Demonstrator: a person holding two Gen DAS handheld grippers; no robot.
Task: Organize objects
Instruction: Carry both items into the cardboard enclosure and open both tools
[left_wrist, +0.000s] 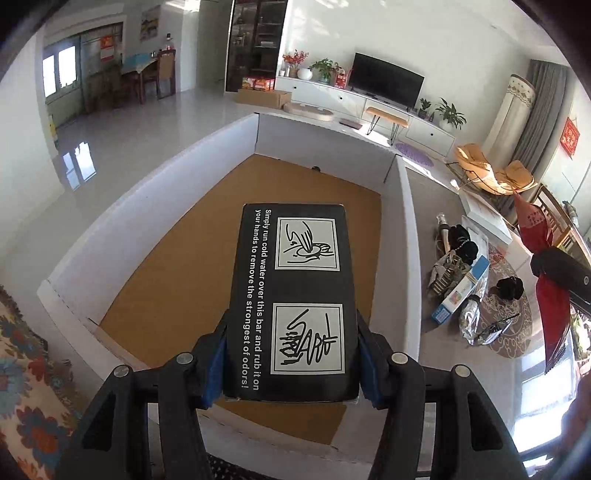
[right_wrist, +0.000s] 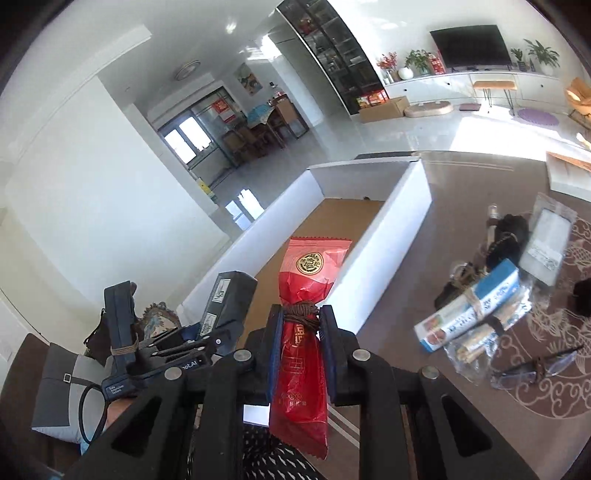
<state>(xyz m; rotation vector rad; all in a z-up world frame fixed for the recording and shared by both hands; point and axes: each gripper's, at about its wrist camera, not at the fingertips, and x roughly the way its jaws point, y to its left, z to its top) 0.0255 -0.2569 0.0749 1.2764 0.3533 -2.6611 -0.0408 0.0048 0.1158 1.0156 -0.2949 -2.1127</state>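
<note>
My left gripper is shut on a black box with white printed text and two pictures, held above the brown floor of a white-walled open carton. My right gripper is shut on a red packet tied with brown cord, held over the carton's near edge. The left gripper with the black box shows at the left of the right wrist view. The right gripper with the red packet shows at the right edge of the left wrist view.
To the right of the carton, on a patterned brown table top, lie a blue-and-white box, black items, clear plastic bags, glasses and a white flat box. A floral cushion lies left.
</note>
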